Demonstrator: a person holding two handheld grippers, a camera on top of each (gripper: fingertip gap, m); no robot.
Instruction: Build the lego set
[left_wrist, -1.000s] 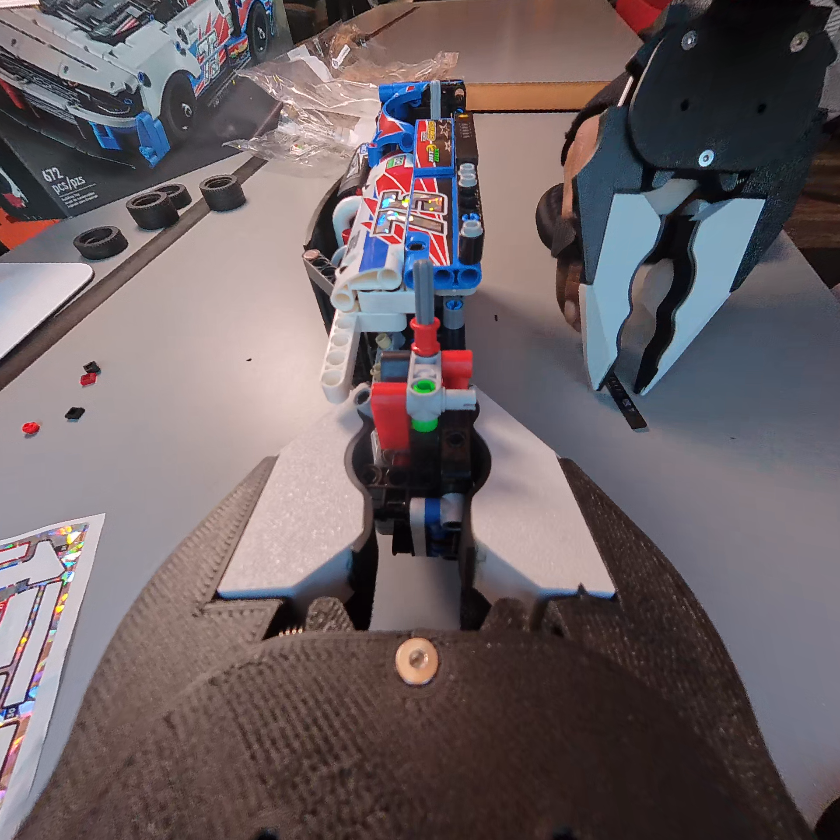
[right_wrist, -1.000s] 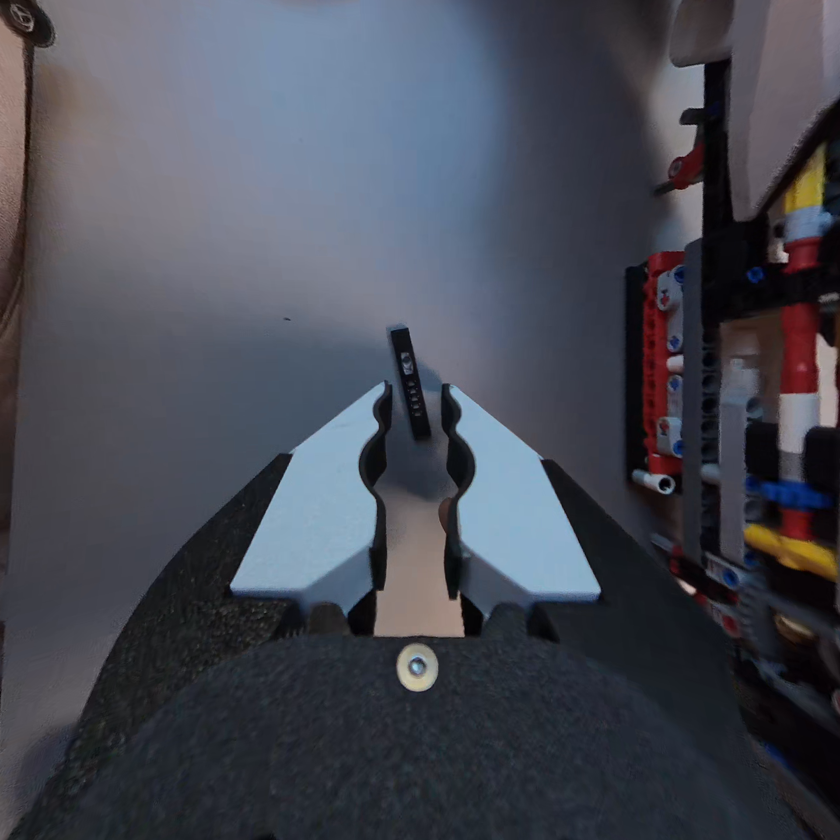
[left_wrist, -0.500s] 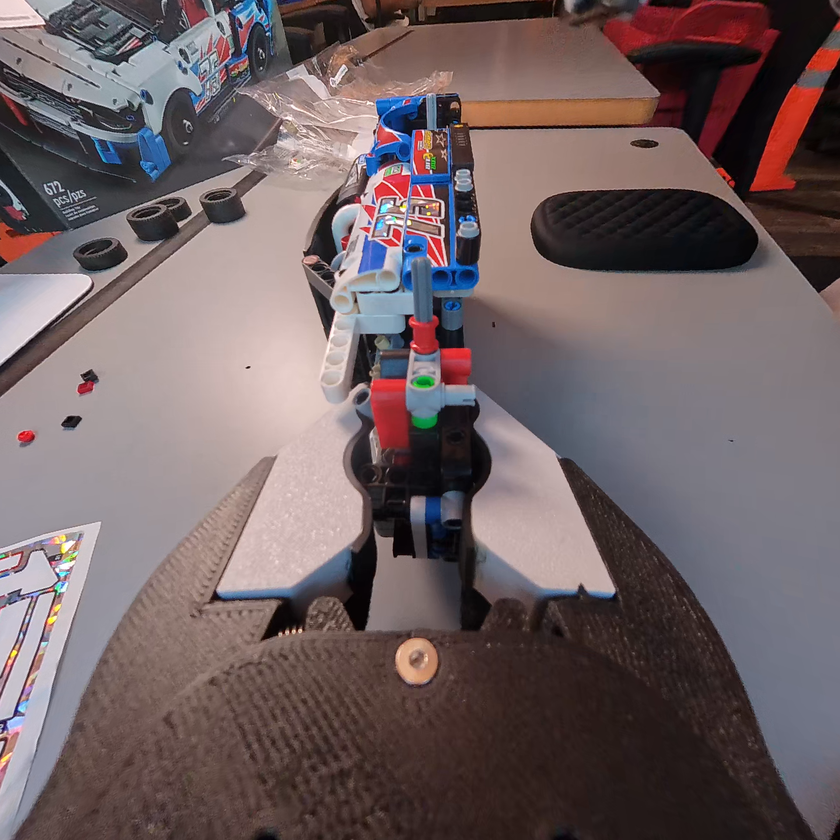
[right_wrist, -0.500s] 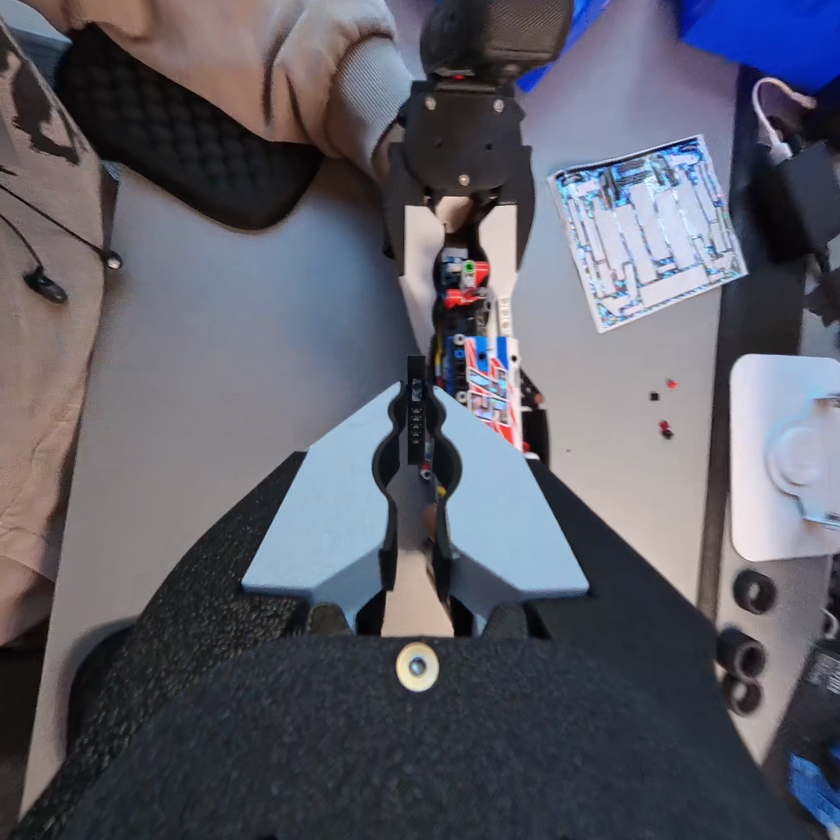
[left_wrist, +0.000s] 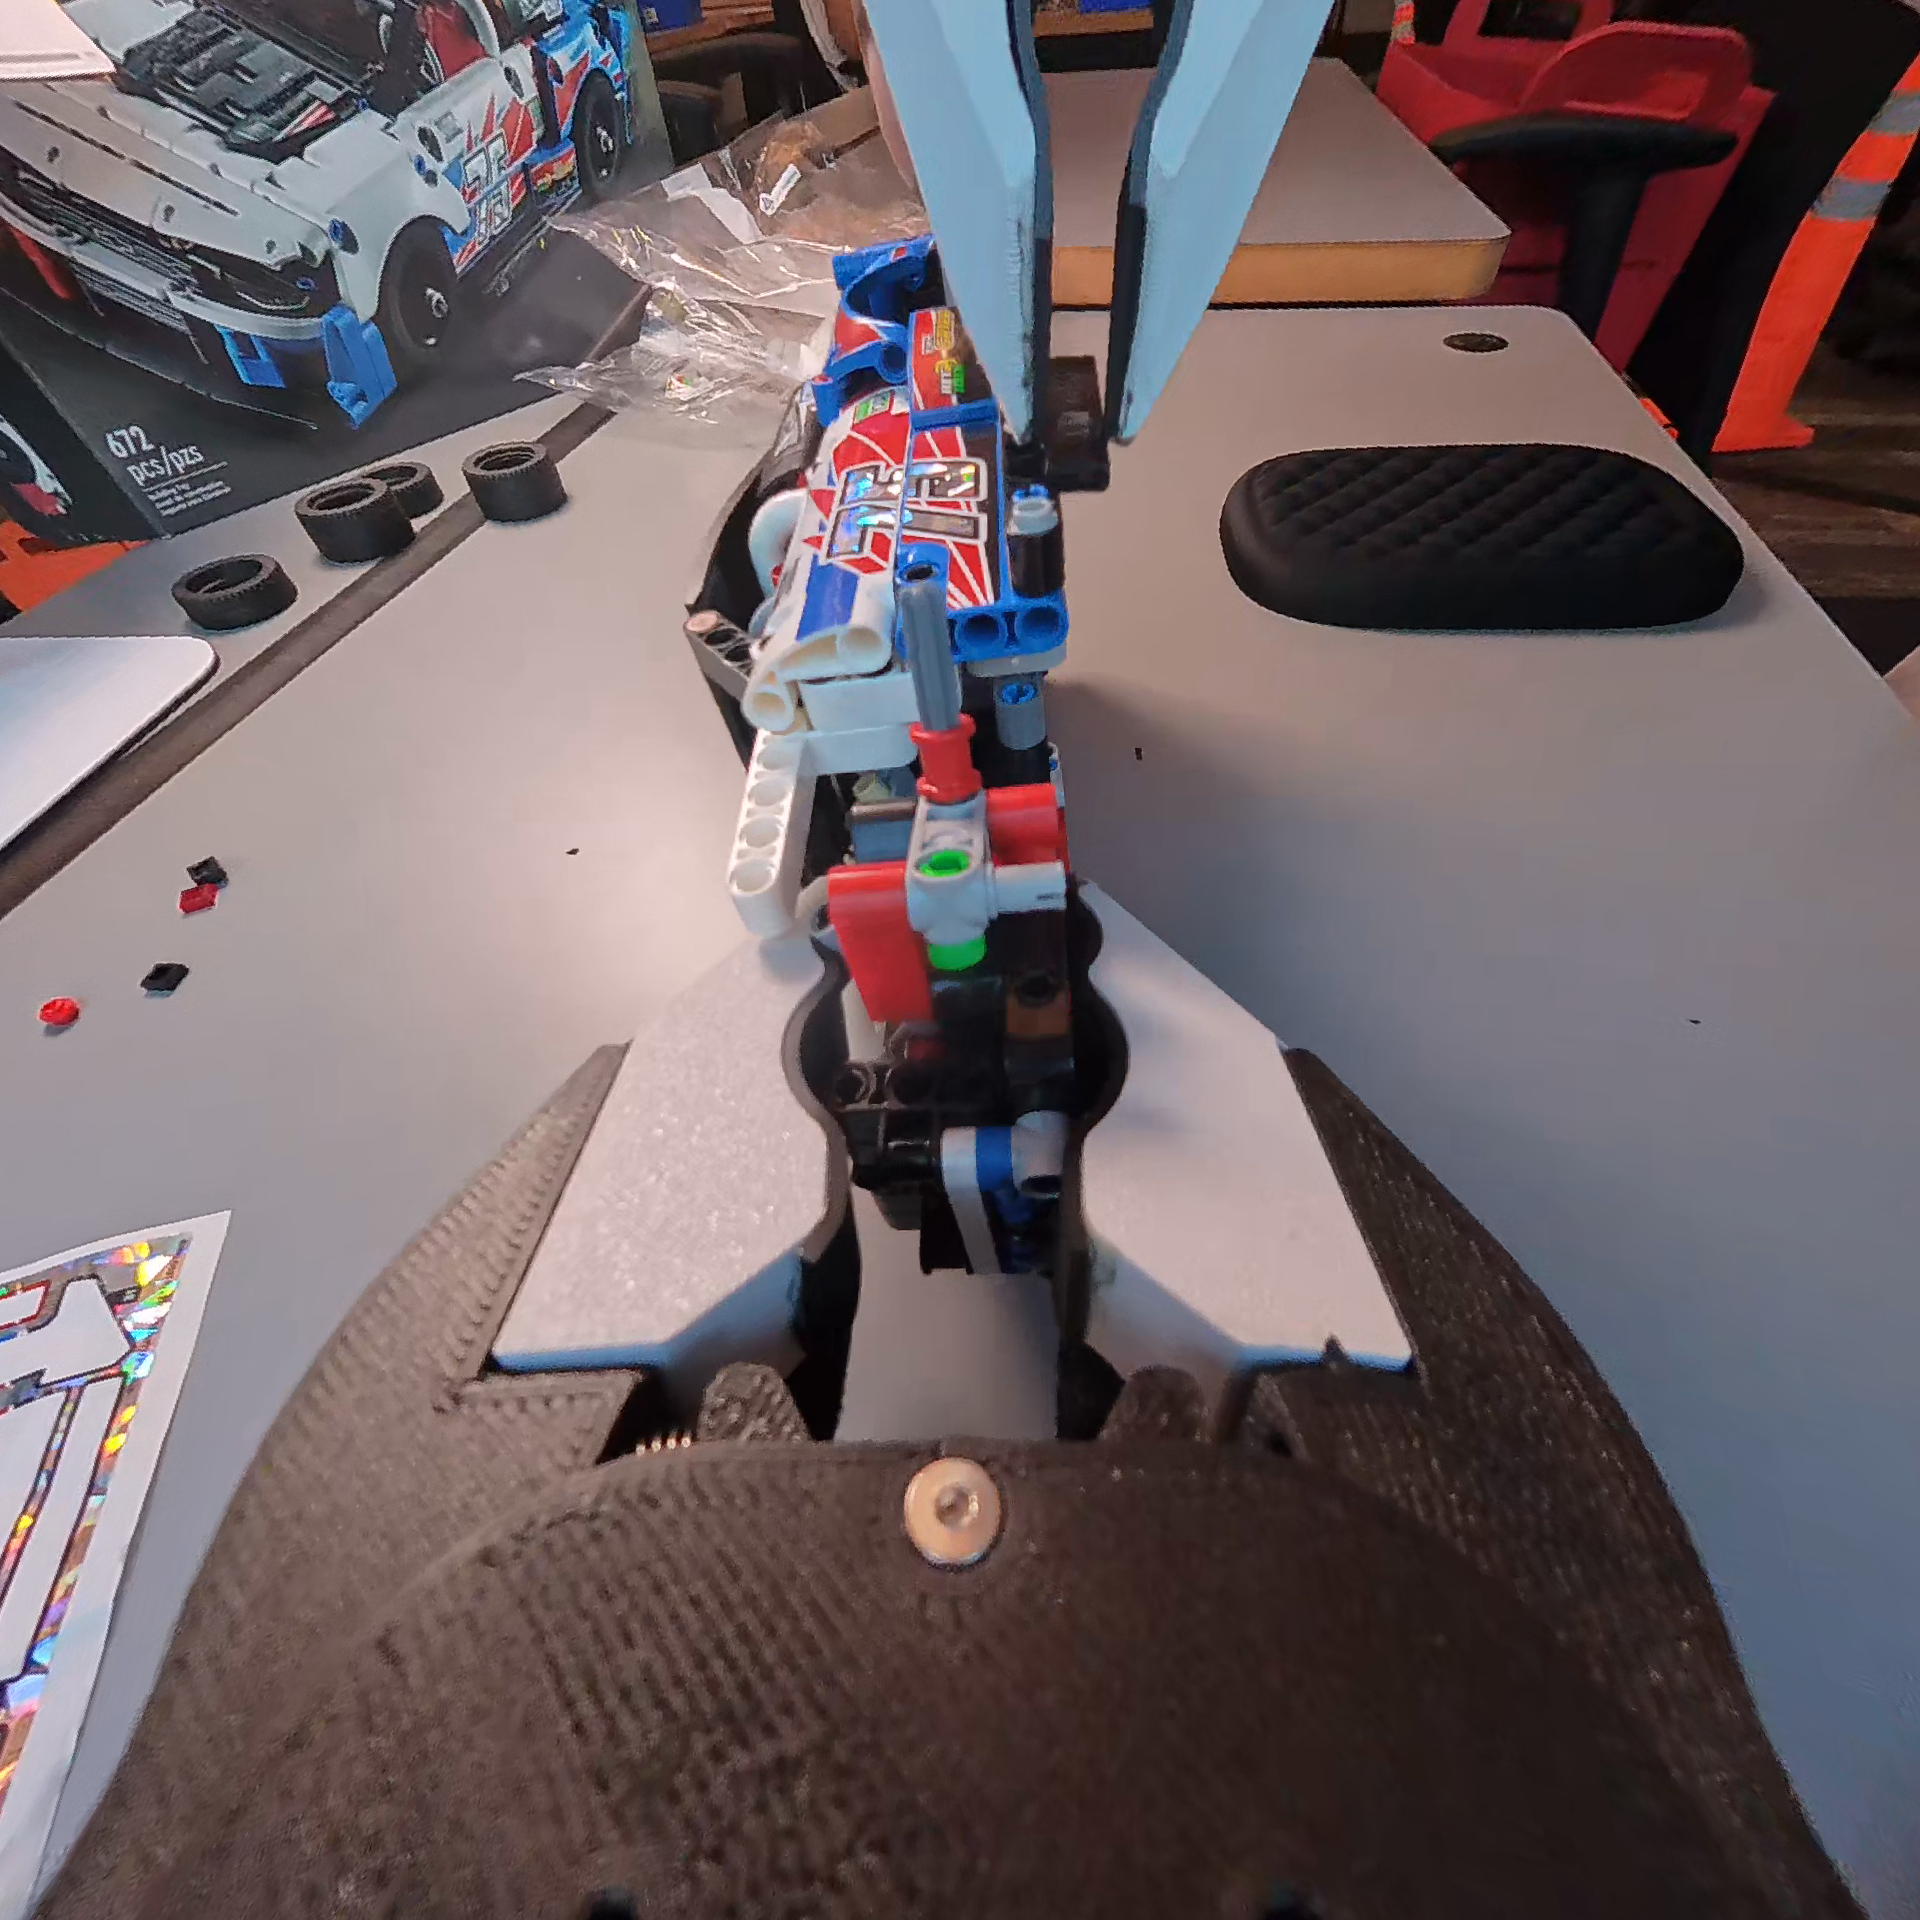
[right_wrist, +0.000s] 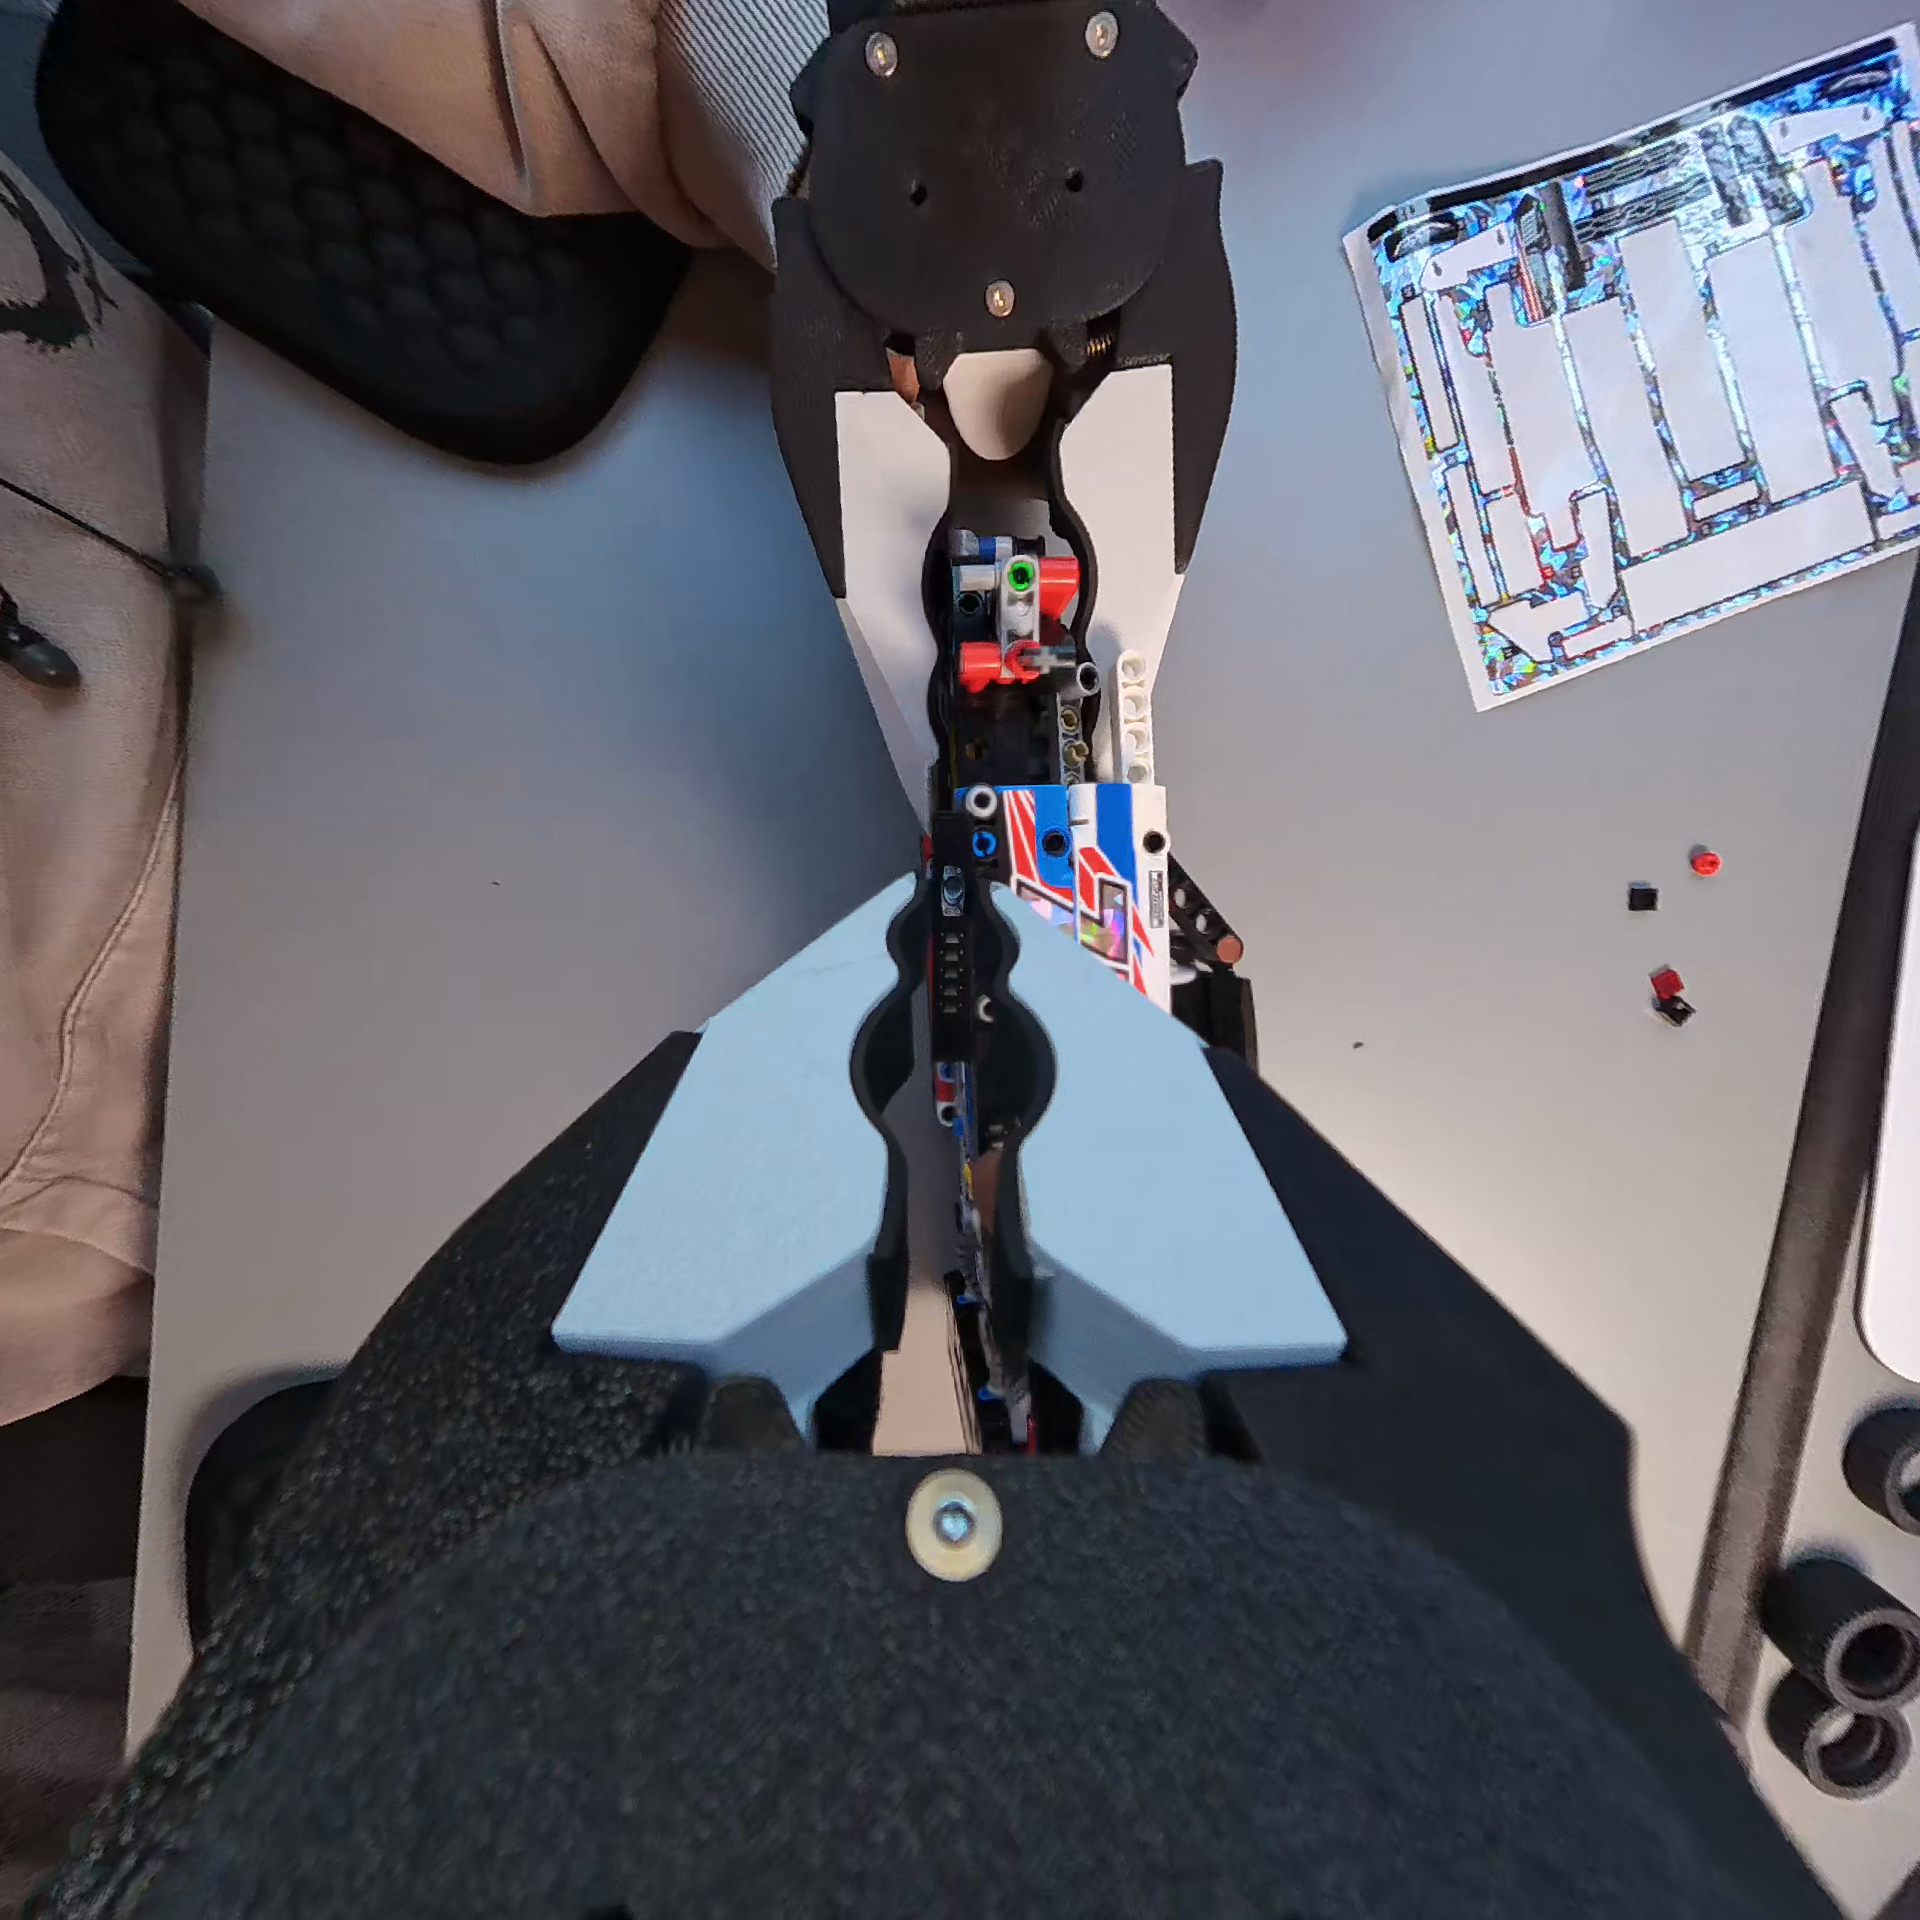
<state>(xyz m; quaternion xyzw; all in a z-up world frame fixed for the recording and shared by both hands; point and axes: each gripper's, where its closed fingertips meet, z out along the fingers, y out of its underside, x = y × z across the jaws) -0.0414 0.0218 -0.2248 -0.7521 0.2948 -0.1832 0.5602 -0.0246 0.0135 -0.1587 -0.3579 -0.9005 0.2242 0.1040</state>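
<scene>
Right wrist view | your right gripper (right_wrist: 954, 914) pinches the black beam (right_wrist: 952, 971) over the car model (right_wrist: 1081, 873) | your left gripper (left_wrist: 951, 935) clamps the model's end.

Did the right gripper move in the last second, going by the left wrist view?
Yes. The right gripper was low beside the black quilted pad, then out of view; it now hangs over the far end of the red, white and blue lego car model, left of the pad.
</scene>
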